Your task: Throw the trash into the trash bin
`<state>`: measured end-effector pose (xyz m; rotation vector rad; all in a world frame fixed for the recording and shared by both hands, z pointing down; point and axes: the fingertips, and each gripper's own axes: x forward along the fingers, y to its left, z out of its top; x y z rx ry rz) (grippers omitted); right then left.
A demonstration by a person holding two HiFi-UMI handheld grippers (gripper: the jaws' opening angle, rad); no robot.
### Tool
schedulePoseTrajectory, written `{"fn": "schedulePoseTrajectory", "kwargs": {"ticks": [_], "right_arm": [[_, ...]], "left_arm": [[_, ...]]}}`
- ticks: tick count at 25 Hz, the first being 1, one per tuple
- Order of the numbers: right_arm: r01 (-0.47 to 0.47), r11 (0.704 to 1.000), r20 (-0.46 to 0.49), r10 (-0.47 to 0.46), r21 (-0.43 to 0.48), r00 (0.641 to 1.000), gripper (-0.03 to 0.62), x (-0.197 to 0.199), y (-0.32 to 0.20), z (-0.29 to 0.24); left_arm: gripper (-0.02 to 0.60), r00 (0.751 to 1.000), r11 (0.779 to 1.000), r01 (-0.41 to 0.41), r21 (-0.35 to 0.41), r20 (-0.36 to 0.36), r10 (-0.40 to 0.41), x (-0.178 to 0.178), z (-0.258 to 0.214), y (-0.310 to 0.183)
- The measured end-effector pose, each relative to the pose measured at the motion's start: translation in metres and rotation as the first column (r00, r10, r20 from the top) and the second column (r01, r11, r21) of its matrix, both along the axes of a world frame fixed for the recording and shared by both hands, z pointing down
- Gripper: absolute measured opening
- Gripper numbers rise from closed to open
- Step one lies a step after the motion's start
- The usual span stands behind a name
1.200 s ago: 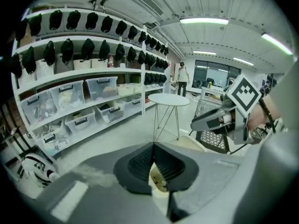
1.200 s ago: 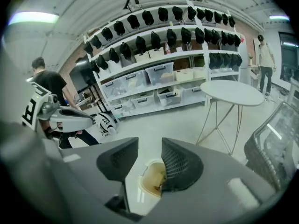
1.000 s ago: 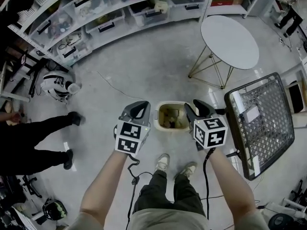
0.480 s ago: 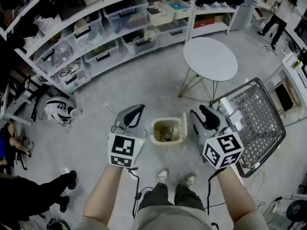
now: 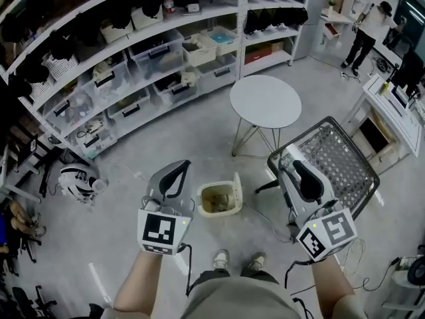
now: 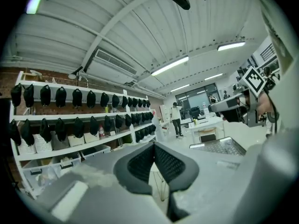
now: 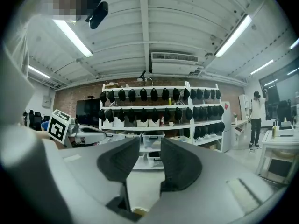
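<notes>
The left forearm (image 5: pixel 138 286) and the right forearm (image 5: pixel 334 286) reached forward, one on each side of the trash bin (image 5: pixel 202 201). The left gripper (image 5: pixel 174 170) hung just left of it, jaws together, empty. The right gripper (image 5: pixel 292 167) hung to its right, jaws slightly apart, nothing between them

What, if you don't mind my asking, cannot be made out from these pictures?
- Head view: what lies inside the trash bin is too small to identify.
- Head view: the shelf bins' contents are too small and sit behind cloudy walls.
- Left gripper view: the trash bin is hidden by the left gripper's own body.
- Head view: the wire mesh basket's near corner is hidden behind the right gripper.
</notes>
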<state>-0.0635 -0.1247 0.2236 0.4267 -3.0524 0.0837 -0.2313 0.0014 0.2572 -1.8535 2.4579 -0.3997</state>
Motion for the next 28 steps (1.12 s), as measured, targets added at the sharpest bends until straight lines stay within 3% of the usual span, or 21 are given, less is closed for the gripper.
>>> {"fn": "schedulePoseTrajectory", "kwargs": {"ticks": [7, 11, 16, 23, 28], "right_arm": [[-0.059, 0.998, 0.039, 0.058, 0.014, 0.998, 0.126, 0.067, 0.01, -0.023], [-0.086, 0.995, 0.039, 0.088, -0.043, 0.995, 0.126, 0.094, 0.007, -0.013], [-0.126, 0.989, 0.031, 0.129, -0.075, 0.991, 0.124, 0.114, -0.005, -0.004], [-0.169, 0.985, 0.035, 0.171, -0.042, 0.985, 0.124, 0.133, -0.029, -0.009], [-0.264, 0.963, 0.027, 0.266, -0.046, 0.964, 0.124, 0.15, -0.07, -0.001]], "left_arm": [[0.003, 0.998, 0.998, -0.055, 0.038, -0.022, 0.056, 0.053, -0.018, 0.004], [0.003, 0.995, 0.996, -0.082, 0.023, -0.059, 0.083, 0.074, -0.011, -0.003], [0.003, 0.992, 0.993, -0.113, 0.023, -0.059, 0.114, 0.086, -0.013, -0.019], [0.002, 0.987, 0.988, -0.154, 0.019, -0.038, 0.155, 0.108, -0.019, -0.047], [0.003, 0.981, 0.981, -0.191, 0.02, -0.029, 0.192, 0.122, -0.019, -0.082]]}}
